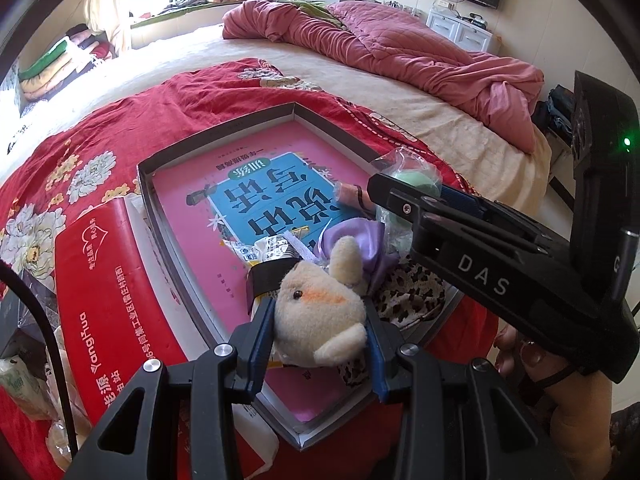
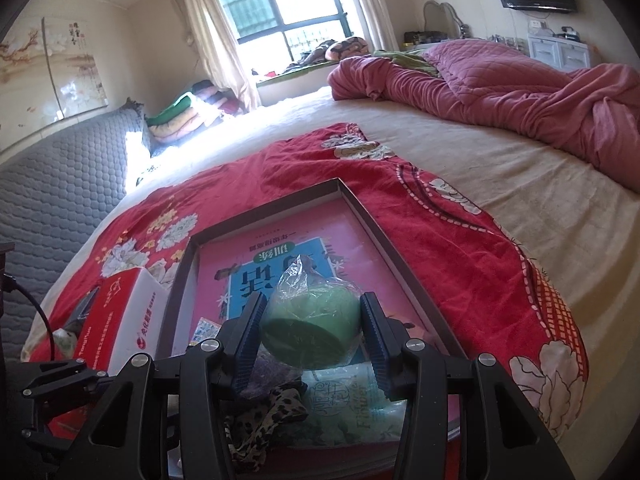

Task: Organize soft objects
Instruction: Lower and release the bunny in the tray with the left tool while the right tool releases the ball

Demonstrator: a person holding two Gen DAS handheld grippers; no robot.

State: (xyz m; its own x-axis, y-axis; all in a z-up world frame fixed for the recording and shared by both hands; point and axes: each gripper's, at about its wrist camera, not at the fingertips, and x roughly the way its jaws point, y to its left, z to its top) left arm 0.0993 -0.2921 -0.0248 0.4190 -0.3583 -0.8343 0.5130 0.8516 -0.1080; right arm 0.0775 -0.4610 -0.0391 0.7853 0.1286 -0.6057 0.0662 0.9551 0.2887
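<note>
A cream plush toy (image 1: 320, 316) is gripped between the blue pads of the left gripper (image 1: 318, 344), the jaws being pressed against both its flanks, above the near end of a shallow grey box (image 1: 168, 240). The toy is seen as pale and fuzzy, with a black bead eye, an orange cheek patch and one upright ear. A green sponge (image 2: 310, 330) wrapped in clear crinkled plastic is held between the pads of the right gripper (image 2: 312, 336), whose jaws are closed against its sides; it is also raised over the box. The sponge is rounded, with a flat darker green face turned toward the camera, and the plastic is gathered to a peak above it.

The box floor is covered by a pink book (image 1: 248, 184) with a blue panel. A purple satin piece (image 1: 360, 246), a leopard-print cloth (image 1: 416, 292) and a small printed packet (image 1: 260, 250) are seen lying on the book, just behind the plush toy. A red carton (image 1: 104, 304) is placed beside the box, touching its left wall, all on a red floral cloth (image 2: 460, 248) spread over the bed (image 2: 520, 176).
</note>
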